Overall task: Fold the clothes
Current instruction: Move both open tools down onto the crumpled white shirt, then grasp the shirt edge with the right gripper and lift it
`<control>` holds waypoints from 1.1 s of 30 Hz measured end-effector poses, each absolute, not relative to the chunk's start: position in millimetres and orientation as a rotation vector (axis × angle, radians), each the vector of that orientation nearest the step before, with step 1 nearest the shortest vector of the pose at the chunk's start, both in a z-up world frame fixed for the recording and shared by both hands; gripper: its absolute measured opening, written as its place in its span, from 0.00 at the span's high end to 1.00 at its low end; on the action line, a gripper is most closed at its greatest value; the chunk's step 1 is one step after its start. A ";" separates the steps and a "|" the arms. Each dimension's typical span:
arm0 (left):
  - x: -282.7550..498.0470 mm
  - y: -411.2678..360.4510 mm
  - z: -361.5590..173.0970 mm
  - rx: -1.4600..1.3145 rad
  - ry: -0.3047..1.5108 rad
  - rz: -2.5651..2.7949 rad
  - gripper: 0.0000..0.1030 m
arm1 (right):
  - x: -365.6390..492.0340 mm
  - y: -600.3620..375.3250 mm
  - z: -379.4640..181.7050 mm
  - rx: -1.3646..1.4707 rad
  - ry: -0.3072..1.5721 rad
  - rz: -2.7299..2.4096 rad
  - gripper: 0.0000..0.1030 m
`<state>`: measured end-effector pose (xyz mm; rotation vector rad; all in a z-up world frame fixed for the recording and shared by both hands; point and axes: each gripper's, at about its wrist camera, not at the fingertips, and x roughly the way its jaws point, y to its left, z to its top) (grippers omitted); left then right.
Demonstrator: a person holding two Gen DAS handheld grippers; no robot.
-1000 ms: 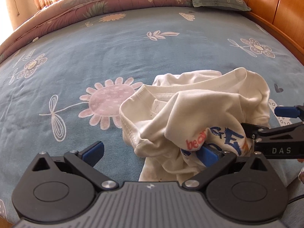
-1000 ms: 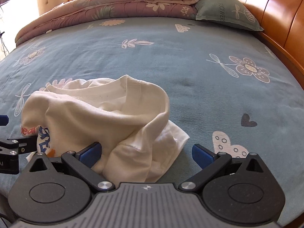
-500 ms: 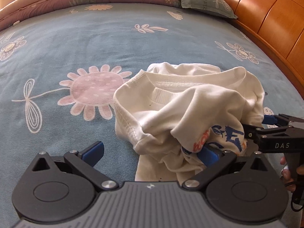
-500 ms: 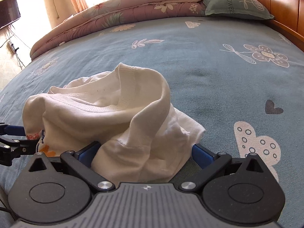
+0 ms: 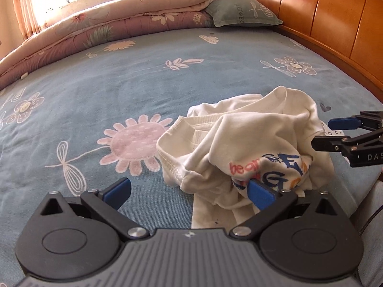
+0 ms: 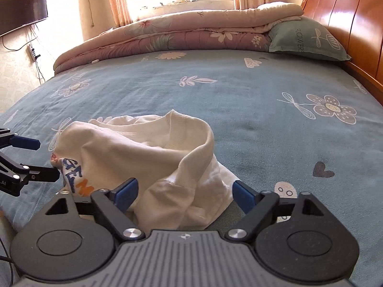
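Crumpled cream cotton shirt (image 5: 253, 148), soft and matt; blue printed bed sheet (image 5: 119, 91), matt cloth; glossy wooden headboard (image 5: 335, 19) at two o'clock.

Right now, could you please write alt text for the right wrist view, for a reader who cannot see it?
A crumpled white T-shirt lies on a blue flowered bed sheet, its near edge between the right tool's closing blue pads, which do not yet press it. The left tool is at the left edge; a folded quilt and a pillow lie behind.
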<state>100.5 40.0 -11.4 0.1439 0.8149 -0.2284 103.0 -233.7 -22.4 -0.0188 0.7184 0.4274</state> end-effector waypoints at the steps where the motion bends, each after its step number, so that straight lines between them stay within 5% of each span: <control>1: 98.5 41.3 -9.6 0.142 0.808 -0.231 0.01 | 102.5 -233.0 -20.6 -0.021 0.723 0.441 0.29; 5: 91.6 47.2 -5.2 0.121 0.790 -0.237 0.01 | 105.8 -227.5 -21.7 -0.025 0.760 0.459 0.49; 9: 85.3 50.8 -5.4 0.107 0.789 -0.244 0.01 | 117.3 -232.3 -36.2 0.046 0.820 0.442 0.50; 13: 83.5 53.4 -6.7 0.101 0.786 -0.252 0.01 | 116.5 -228.9 -33.3 0.017 0.812 0.474 0.82; 33: 107.9 51.0 -15.8 0.071 0.794 -0.280 0.01 | 243.2 -287.3 2.8 -0.444 0.715 0.170 0.87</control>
